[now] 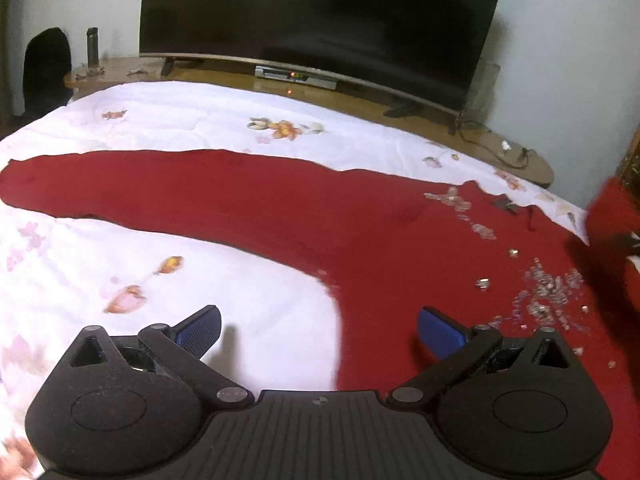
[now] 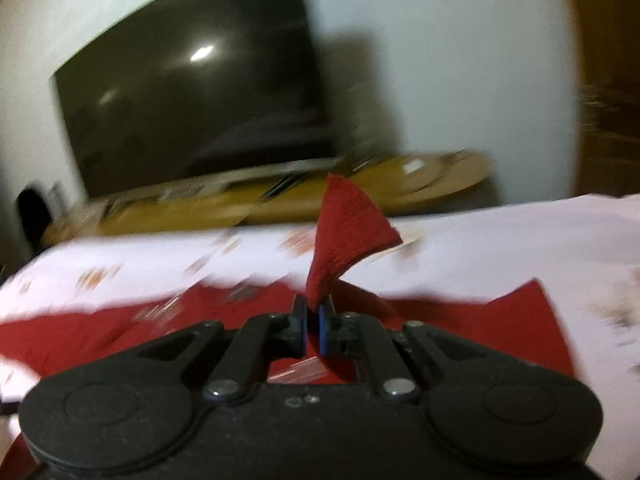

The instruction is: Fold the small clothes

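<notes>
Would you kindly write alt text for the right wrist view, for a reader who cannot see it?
The right claw is shut on a corner of a red garment, which sticks up in a crumpled peak. The rest of the garment lies on a white floral bedsheet. Behind, blurred, a dark television stands on a wooden stand.

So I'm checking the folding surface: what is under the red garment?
The red garment lies on a white floral bedsheet, which shows all around it. The sheet beneath the cloth is covered. The right gripper pinches a lifted corner; the left gripper is open.
</notes>
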Available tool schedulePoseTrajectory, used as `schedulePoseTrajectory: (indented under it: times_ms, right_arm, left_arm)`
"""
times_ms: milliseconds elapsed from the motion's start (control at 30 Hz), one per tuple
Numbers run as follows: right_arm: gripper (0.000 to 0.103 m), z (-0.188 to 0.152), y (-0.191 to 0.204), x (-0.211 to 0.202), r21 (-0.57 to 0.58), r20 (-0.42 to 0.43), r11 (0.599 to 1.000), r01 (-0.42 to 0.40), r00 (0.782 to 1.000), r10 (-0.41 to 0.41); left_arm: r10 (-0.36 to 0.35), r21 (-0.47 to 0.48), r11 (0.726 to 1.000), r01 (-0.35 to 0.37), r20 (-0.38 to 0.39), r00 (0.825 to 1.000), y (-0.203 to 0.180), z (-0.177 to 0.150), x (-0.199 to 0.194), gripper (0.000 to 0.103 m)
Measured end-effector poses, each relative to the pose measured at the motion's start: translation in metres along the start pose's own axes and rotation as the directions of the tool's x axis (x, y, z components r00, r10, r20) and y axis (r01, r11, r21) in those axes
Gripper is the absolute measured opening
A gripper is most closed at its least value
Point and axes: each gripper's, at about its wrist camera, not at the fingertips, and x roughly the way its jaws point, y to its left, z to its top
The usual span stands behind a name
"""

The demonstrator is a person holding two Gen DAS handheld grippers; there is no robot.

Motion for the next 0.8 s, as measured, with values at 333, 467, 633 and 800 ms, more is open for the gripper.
schedulePoseTrajectory:
  times_ms: [333,467,633,800]
  right_arm:
    - [0.056,-0.058,0.108,0.039,-0.249,-0.119,0.965,-0.076,0.992,0.048]
    - [0.055,-0.053,0.075,-0.007,-0.165,-0.037,0.986,-0.024,0.999,0.018]
    - [0.055,-0.055,0.010,-0.042,0.001,-0.048,0.995,0.104,0.993,-0.104]
    - [0.055,-0.071,-0.037,-0.072,0.066,-0.058,0.979,0.192,0.980,-0.188]
  left_arm:
    - [-0.069,-0.060,0.996,0.068,-0.005,0.998,0.015,0.020,0.013,0.103]
    - [-0.219,-0.050,0.974,0.219,-0.002,0.976,-0.033,0.032,0.028,0.103]
    - [-0.381,-0.085,0.924,0.374,-0.093,0.920,-0.099,0.041,0.070,0.060]
    - [-0.351,-0.073,0.936,0.344,-0.183,0.918,-0.132,0.044,0.114,0.054]
